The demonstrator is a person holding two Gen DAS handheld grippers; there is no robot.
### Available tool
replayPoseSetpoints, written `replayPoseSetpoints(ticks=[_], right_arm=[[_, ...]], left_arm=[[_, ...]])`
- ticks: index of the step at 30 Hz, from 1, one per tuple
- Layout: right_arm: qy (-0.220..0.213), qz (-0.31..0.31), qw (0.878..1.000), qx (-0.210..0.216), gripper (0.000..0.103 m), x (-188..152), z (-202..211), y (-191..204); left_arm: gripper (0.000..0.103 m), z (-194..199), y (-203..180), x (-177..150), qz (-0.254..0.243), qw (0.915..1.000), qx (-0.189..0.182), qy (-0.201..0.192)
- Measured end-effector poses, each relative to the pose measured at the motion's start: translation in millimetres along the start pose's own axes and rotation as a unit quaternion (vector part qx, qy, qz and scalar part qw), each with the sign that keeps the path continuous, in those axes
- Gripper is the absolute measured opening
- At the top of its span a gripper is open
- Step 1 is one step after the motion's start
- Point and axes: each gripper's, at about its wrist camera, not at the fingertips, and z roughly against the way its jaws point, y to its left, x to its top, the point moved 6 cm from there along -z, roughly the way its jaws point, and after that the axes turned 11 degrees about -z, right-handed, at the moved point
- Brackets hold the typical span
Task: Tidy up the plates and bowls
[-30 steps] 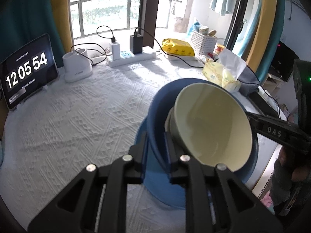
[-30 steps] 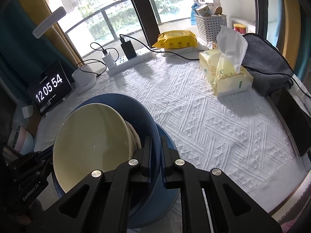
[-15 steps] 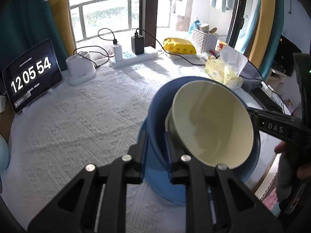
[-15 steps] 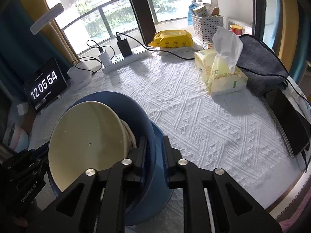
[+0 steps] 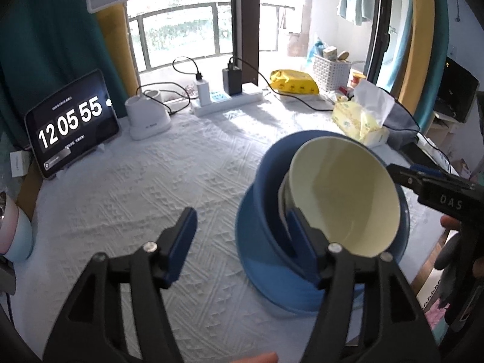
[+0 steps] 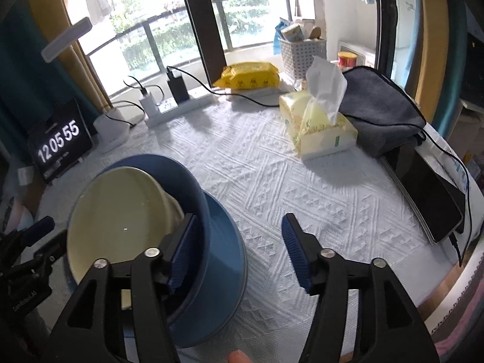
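Note:
A cream bowl sits nested in a blue bowl, which rests in a wider blue dish on the white tablecloth. The same stack shows in the right wrist view: cream bowl, blue bowl, blue dish. My left gripper is open, its right finger inside the blue bowl's rim and its left finger outside. My right gripper is open, its left finger at the blue bowl's rim and its right finger over the cloth.
A tablet clock, white charger base and power strip stand at the back. A tissue box, yellow wipes pack, grey cloth and a dark phone lie right. The table edge is near.
Both grippers were shut on the blue bowl's rim and have opened wide. The stack has settled onto the cloth.

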Motion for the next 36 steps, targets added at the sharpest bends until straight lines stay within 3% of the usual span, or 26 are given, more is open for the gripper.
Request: replayPoseSetpoints(ticks=[3,6,12,25,36], right_arm=[[-0.013,0.01,1.0,-0.003,0.067,2,9,5],[-0.018,0.012,1.0,0.003,0.068,2,16,10],[-0.03,0.022,0.999,0.006,0.068,1,31,20],[-0.074,0.05,0.996,0.021,0.068,-1,80,45],[-0.133,0.077,0.986,0.063,0.068,-4,142,62]], left_arm=[[0.067,8,-2,0,0.0,1.0,-0.005,-0.008],[0.083,16,-4,0,0.003,0.9998,-0.011,-0.015],[0.089,40,-7,-1,0.003,0.9993,-0.01,-0.036],[0.091,102,0,4,0.012,0.9954,0.002,-0.095],[0.092,170,7,1,0.019,0.9803,0.062,-0.187]])
